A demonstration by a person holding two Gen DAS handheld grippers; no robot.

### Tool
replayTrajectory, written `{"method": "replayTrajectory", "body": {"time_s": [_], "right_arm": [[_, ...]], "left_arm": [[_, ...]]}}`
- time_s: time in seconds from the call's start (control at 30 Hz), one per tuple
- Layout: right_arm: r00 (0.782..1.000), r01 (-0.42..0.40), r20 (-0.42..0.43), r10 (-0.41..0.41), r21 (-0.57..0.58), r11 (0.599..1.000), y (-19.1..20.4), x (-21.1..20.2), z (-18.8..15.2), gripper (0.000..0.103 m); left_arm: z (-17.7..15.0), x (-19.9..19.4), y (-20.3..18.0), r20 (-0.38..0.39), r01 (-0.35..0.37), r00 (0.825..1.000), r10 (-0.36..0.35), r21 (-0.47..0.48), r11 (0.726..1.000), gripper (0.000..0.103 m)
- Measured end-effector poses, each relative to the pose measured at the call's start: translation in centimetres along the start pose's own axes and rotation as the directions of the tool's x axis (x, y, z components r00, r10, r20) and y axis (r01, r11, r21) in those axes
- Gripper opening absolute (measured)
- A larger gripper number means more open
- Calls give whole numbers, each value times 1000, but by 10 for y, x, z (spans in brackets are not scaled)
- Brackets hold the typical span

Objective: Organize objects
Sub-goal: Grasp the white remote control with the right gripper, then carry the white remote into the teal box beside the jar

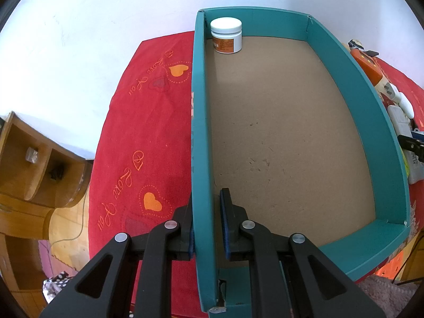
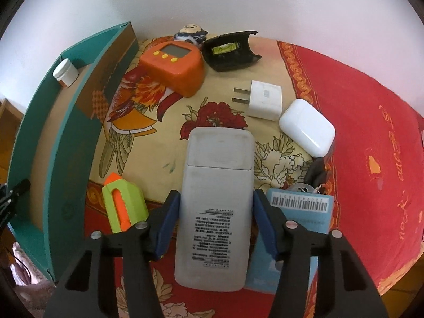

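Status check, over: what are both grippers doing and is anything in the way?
Left gripper clamped on teal box wall. Right gripper straddling grey remote, grip unconfirmed. Blue card close beside.

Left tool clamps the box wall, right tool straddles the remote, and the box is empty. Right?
Not quite: the box isn't empty. A white jar stands in its far corner, seen in the left wrist view. Left tool does clamp the wall; right tool does straddle the remote.

A home room: a red heart-print cloth (image 1: 148, 132) covers the table, beside wooden shelving (image 1: 34, 159) and white wall (image 1: 106, 26).
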State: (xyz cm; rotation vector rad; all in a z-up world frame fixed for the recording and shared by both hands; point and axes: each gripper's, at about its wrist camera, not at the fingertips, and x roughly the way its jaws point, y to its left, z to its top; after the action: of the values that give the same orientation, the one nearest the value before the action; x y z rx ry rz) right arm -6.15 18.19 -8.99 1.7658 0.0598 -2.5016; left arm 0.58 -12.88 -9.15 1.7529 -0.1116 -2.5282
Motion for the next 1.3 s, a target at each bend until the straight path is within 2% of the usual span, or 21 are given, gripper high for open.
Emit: {"method": "replayTrajectory", "body": {"time_s": [0.13, 0.43, 0.53, 0.67, 0.93, 1.3], "right_arm": [[999, -49, -1, 49, 66, 997, -9, -5, 0, 55], [997, -68, 44, 66, 48, 997, -10, -30, 5, 55], [996, -80, 43, 78, 52, 995, 10, -35, 3, 55], [995, -90, 52, 88, 37, 995, 14, -26, 10, 55], [990, -117, 75, 118, -14, 993, 35, -42, 22, 55], [972, -199, 103, 210, -106, 974, 85, -57, 56, 55]], "left_arm": [[1, 0, 0, 0, -2, 1000, 2, 4, 1000, 14], [2, 1, 0, -1, -2, 1000, 2, 4, 1000, 14], [2, 1, 0, -1, -1, 1000, 1, 3, 1000, 14], [2, 1, 0, -1, -1, 1000, 1, 3, 1000, 14], [2, 2, 0, -1, 0, 1000, 0, 2, 1000, 14], [2, 3, 0, 1, 2, 1000, -2, 1, 1000, 14]]}}
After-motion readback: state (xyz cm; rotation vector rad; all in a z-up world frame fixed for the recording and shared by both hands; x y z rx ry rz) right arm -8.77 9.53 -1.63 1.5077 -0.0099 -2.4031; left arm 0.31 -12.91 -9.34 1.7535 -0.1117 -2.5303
